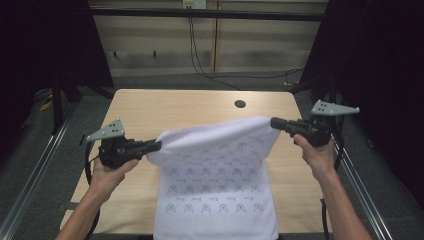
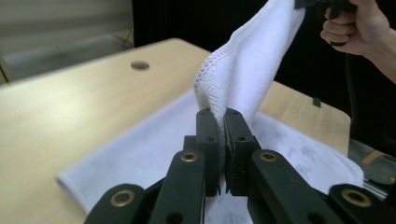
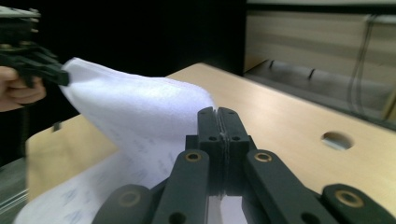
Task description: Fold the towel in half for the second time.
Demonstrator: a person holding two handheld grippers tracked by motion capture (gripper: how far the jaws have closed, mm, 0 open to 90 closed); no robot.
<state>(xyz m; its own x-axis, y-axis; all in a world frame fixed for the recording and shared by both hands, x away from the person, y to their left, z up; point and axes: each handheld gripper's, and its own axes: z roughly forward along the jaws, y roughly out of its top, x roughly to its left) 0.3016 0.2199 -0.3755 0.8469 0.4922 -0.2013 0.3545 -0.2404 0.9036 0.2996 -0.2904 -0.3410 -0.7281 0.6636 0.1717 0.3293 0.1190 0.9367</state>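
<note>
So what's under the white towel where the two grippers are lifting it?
Under the raised far edge of the white towel, bare wooden table shows beyond it. The near part lies flat on the tabletop and hangs over the front edge; whatever it covers there stays hidden.

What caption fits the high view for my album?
Two grippers, left and right, lift a white patterned towel by its corners above a wooden table.

I'm working in what looks like a lab or recording booth rather than a home: my light wooden table (image 1: pixel 150 107), with a round cable hole (image 1: pixel 240 104) in its top, stands on grey carpet between metal rails (image 1: pixel 30 172). Black curtains (image 1: pixel 45 45) close off both sides. Loose black cables (image 1: pixel 200 62) hang down a plain panelled wall (image 1: pixel 250 45) behind.
</note>
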